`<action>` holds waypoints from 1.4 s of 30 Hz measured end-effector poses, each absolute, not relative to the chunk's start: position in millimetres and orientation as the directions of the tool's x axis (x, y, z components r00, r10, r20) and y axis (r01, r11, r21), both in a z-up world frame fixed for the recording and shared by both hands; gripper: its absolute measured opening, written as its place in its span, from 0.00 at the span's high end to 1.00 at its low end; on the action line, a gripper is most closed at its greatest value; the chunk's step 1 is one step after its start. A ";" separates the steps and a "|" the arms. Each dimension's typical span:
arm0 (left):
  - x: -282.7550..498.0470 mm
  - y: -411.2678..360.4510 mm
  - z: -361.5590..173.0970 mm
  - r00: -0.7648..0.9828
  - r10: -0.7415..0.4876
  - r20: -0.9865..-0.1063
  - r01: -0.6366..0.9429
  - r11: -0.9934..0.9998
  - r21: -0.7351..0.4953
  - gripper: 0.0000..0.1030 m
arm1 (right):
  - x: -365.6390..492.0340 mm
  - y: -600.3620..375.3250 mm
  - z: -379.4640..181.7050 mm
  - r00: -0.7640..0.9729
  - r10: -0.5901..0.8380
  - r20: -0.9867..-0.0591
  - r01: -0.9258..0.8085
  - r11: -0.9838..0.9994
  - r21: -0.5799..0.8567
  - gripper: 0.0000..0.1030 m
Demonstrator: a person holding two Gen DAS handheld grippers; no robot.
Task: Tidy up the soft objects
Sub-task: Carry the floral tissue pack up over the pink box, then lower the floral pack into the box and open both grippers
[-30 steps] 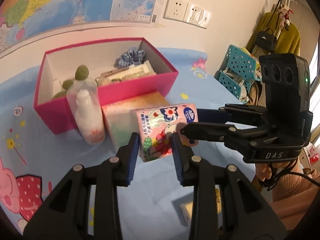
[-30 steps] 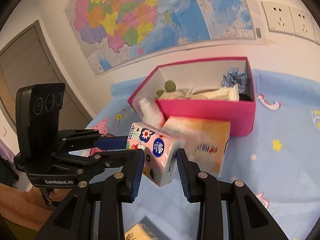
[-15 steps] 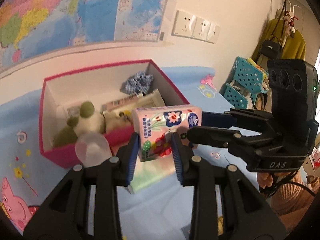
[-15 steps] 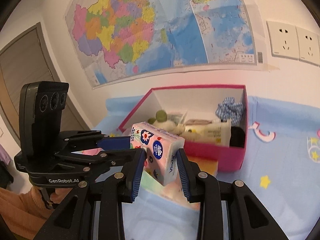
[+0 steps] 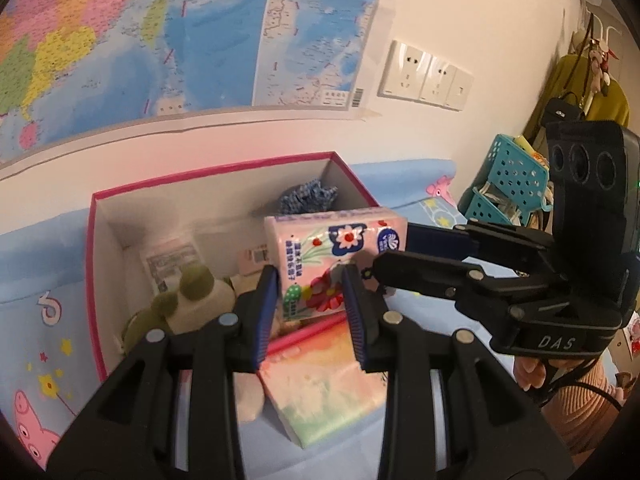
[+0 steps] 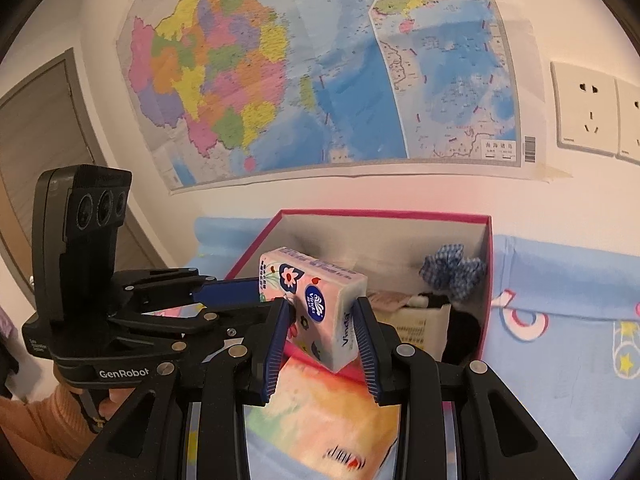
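Tissue pack [image 5: 334, 258] is clamped by both the left hand-held gripper [image 5: 310, 298] and the right hand-held gripper [image 6: 320, 330], held above pink box [image 5: 96, 280] front wall. Step judged: transport into box. Next: pack to be moved toward 12 o'clock, lowered into the free gap, jaws then opened.

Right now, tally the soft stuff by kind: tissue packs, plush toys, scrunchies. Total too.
Tissue packs: 2, floral pack held by both tongs, left and right, plus big pack lying in front of the pink box
Plush toys: 1
Scrunchies: 1
Total: 4

Tissue pack [image 5: 334, 252] – pink, floral; box [image 5: 224, 172] – magenta; scrunchie [image 6: 454, 270] – blue gingham.
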State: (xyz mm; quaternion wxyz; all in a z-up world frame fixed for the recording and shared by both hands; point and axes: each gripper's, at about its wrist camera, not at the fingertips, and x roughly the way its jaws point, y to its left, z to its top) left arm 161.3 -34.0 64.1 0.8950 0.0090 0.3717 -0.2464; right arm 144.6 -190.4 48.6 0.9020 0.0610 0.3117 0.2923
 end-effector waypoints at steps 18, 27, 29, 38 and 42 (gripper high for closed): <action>203.9 -37.4 50.7 0.572 -0.399 -0.717 0.400 0.899 -0.181 0.67 | 190.2 -184.9 41.2 0.634 0.527 -0.566 -0.450 0.847 0.285 0.67; 228.6 -41.3 35.8 0.513 -0.382 -0.768 0.371 0.906 -0.203 0.66 | 209.0 -185.2 31.0 0.628 0.507 -0.590 -0.416 0.860 0.296 0.67; 233.1 -40.2 33.3 0.511 -0.377 -0.772 0.357 0.911 -0.208 0.66 | 212.8 -186.2 28.0 0.629 0.505 -0.591 -0.402 0.862 0.309 0.67; 234.7 -31.6 35.9 0.532 -0.364 -0.765 0.335 0.920 -0.205 0.65 | 213.2 -190.9 17.3 0.633 0.470 -0.615 -0.361 0.882 0.302 0.67; 225.3 -28.0 39.1 0.554 -0.362 -0.750 0.343 0.920 -0.191 0.65 | 204.9 -196.1 18.3 0.634 0.474 -0.611 -0.364 0.880 0.306 0.67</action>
